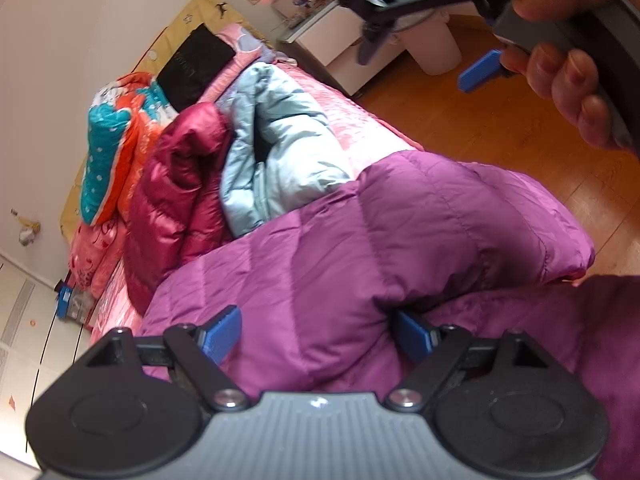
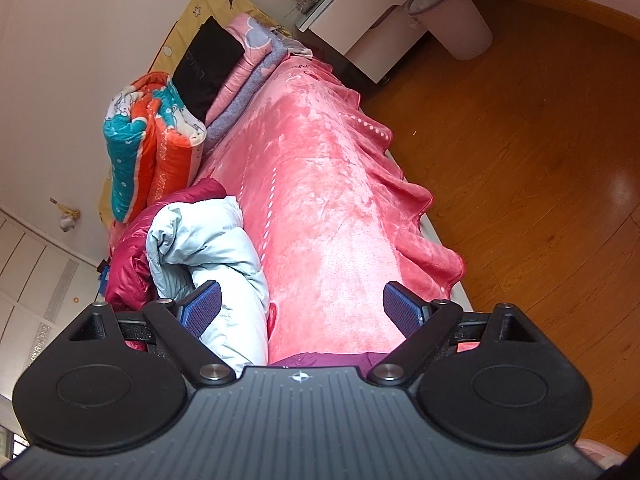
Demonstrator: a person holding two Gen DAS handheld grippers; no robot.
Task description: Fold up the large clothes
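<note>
Pink waste bin (image 2: 452,20) stands on the wooden floor (image 2: 520,160) beside a white bedside cabinet (image 2: 360,28); what is inside the bin cannot be seen. Small items crowd the cabinet top, too small to name.

Bed covered with a pink plush blanket (image 2: 320,200), its edge hanging in folds toward the floor. Along the wall side: a rolled orange-and-teal quilt (image 2: 152,140), a black pillow (image 2: 208,68) leaning at the yellow headboard (image 2: 212,0), a stack of pink and grey folded bedding (image 2: 248,64). White walls; pale panelled cupboard doors at the left of both views.

Task garment: purple down jacket (image 1: 380,240), lying bunched on the near part of the bed, one puffy fold raised toward the floor side. Behind it a dark red down jacket (image 1: 180,184) and a light blue down jacket (image 1: 276,140), both crumpled, side by side and touching.

Left gripper (image 1: 320,332): blue fingers (image 1: 222,336) spread wide, the purple jacket's fabric bulging between them; the far-side pad sits in a crease of the fabric, the other shows no press. No pinch.

Right gripper (image 2: 302,312): fingers spread wide, holding nothing, over the blanket; a strip of purple jacket shows just below. In the left view it is held in a hand (image 1: 568,80) above the floor edge of the bed.
</note>
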